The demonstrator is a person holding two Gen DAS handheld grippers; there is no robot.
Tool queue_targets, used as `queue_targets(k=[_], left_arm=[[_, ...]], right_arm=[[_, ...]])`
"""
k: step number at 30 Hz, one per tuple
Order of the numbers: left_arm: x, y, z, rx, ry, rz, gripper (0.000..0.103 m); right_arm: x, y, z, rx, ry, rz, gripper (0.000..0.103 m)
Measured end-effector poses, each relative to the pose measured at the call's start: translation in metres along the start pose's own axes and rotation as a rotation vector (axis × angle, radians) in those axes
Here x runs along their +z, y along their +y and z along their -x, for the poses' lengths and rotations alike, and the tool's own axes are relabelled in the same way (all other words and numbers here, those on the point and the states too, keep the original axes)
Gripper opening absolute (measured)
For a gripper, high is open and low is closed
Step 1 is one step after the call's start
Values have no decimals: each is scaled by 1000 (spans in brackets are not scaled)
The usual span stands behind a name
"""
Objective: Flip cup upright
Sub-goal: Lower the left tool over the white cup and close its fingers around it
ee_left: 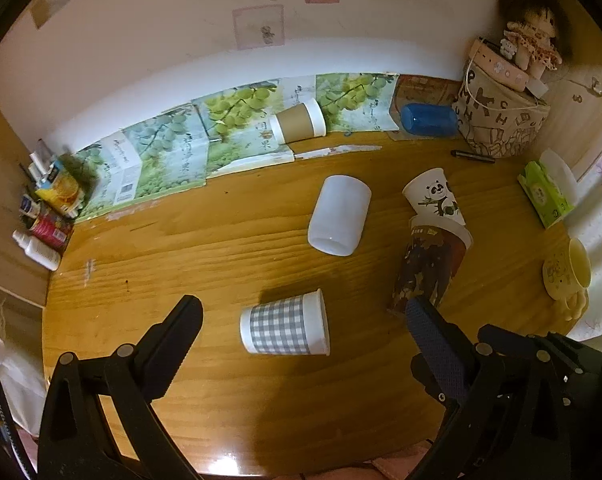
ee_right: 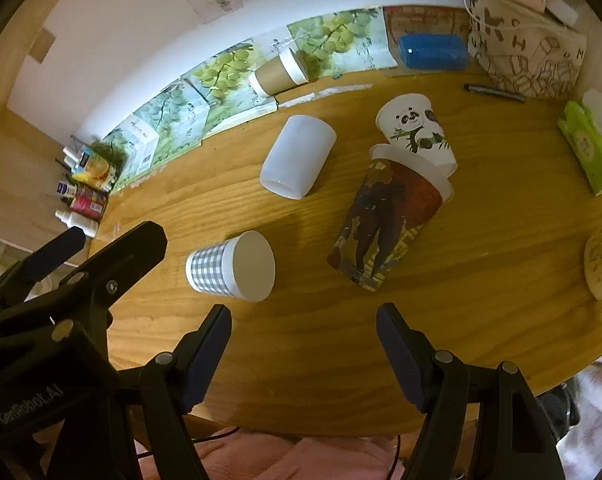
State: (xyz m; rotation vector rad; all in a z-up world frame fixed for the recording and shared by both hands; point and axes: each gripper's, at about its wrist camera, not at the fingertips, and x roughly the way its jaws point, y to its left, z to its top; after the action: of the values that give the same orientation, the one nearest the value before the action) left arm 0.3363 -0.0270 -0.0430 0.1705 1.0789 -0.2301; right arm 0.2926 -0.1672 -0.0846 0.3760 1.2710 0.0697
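Left gripper (ee_left: 303, 312) and right gripper (ee_right: 303, 320) both hover low, jaws spread wide, holding nothing.

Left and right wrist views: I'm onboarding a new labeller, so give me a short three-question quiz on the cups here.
1. True or false: the gingham cup stands upright on the table.
2. Which cup touches the panda cup? A) brown-sleeved cup B) tall illustrated cup C) plain white cup
3. Fill in: the left gripper and right gripper both have their fingers ____.

Key: 1 false, it lies on its side. 2 B. 3 open, holding nothing.
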Motion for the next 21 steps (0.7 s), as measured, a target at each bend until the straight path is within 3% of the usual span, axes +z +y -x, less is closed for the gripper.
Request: queue_targets(k=[11,21], left_arm=[[30,-6,-42,-25,69,-98,102],[54,-9,-82,-31,125,-193,102]], right_arm=[[14,-19,-22,1,36,-106,76],[32,-26,-36,2,-7,-134,76]])
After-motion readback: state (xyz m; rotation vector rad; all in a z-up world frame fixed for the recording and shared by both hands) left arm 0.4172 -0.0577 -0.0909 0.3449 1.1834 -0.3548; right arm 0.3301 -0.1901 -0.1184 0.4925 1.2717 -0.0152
